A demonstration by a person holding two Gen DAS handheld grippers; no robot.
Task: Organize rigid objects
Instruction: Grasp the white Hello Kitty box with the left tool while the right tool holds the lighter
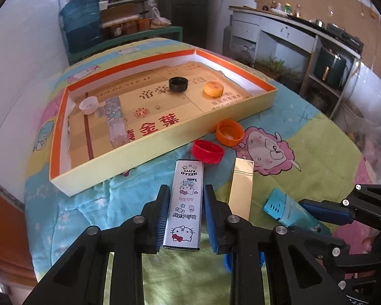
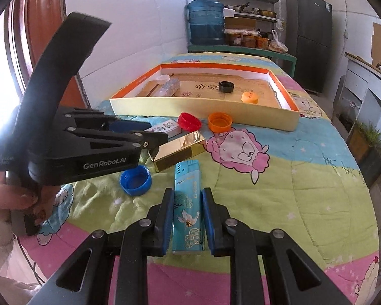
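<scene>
My left gripper (image 1: pixel 186 190) has its blue pads on either side of a silver Hello Kitty box (image 1: pixel 185 206) lying on the quilt, pads close to its sides. My right gripper (image 2: pixel 188 194) straddles a teal box (image 2: pixel 188 208) the same way; that box also shows in the left wrist view (image 1: pixel 282 207). A gold box (image 1: pixel 242 188) lies between them, also in the right wrist view (image 2: pixel 180 151). The shallow orange-rimmed tray (image 1: pixel 165 137) holds a black cap (image 1: pixel 178 84), an orange lid (image 1: pixel 213 88), a white cap (image 1: pixel 89 104) and a patterned box (image 1: pixel 115 119).
A red cap (image 1: pixel 207 151) and an open orange cap (image 1: pixel 229 132) lie on the quilt just in front of the tray. A blue cap (image 2: pixel 136 179) lies by the left gripper body (image 2: pixel 71 137). Shelves, a water jug (image 2: pixel 205 23) and a fridge stand behind.
</scene>
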